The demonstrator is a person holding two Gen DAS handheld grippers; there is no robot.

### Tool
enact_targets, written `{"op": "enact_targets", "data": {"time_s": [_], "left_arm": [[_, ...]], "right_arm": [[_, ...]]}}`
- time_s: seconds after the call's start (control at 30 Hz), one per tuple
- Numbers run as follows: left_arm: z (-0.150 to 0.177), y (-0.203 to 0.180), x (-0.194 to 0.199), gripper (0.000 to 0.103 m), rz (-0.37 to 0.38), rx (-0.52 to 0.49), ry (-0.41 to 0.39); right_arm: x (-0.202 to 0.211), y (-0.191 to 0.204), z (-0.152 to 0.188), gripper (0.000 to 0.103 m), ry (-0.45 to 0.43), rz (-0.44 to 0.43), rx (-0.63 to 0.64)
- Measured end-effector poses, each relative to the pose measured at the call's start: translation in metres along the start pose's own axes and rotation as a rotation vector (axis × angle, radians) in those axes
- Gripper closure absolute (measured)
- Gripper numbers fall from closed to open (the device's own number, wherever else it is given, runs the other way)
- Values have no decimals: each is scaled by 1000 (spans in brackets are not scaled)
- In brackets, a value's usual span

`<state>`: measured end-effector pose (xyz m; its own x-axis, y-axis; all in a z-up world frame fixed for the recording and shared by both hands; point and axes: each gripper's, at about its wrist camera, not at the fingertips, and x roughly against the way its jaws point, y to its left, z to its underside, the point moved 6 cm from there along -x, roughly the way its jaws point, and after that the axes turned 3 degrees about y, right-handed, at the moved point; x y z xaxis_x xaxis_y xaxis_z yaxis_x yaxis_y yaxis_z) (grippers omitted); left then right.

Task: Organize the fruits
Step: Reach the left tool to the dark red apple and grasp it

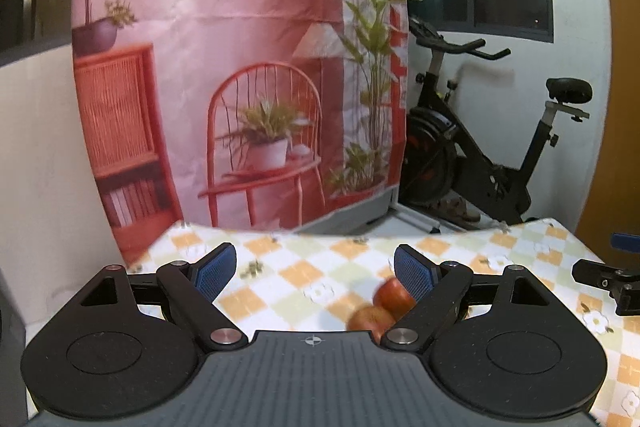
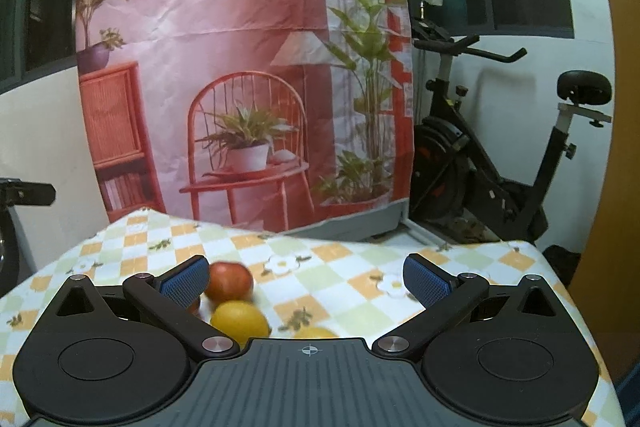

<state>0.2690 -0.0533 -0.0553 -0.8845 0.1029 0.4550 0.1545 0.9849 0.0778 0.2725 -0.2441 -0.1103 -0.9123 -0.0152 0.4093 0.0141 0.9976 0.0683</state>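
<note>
Lemon (image 2: 240,321) nearest, long axis crosswise; apple (image 2: 230,281) behind, touching.

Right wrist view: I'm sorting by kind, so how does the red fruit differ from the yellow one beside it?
The red fruit is red; the yellow fruit is yellow. The red fruit lies farther from the camera, the yellow fruit nearer. Both are roundish, rest on the checked tablecloth, ungripped.
</note>
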Motion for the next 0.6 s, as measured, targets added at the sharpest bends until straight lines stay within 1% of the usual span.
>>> {"op": "enact_targets", "data": {"time_s": [0.1,0.17,0.27,0.37,0.4,0.43,0.5,0.57,0.6], "left_arm": [[-8,3,-12,15,12,-7,21],[-7,5,-22,15,40,-12,52],[-4,8,-35,17,57,-39,88],[-2,11,-50,22,105,-57,117],[-1,12,-55,26,118,-61,126],[-1,14,-62,30,131,-68,138],[-2,17,-74,35,149,-70,158],[-2,22,-83,37,172,-64,175],[-3,24,-89,38,192,-64,183]], "right_arm": [[-14,0,-9,0,23,-13,-7],[-25,4,-12,0,46,-32,-9],[-39,11,-11,0,82,-59,-6],[-53,22,-8,0,115,-81,-6],[-58,26,-8,1,127,-86,-5],[-63,31,-7,3,138,-88,-2],[-74,40,-5,6,163,-99,-3],[-85,49,-1,8,185,-116,-15],[-89,53,2,10,196,-122,-19]]}}
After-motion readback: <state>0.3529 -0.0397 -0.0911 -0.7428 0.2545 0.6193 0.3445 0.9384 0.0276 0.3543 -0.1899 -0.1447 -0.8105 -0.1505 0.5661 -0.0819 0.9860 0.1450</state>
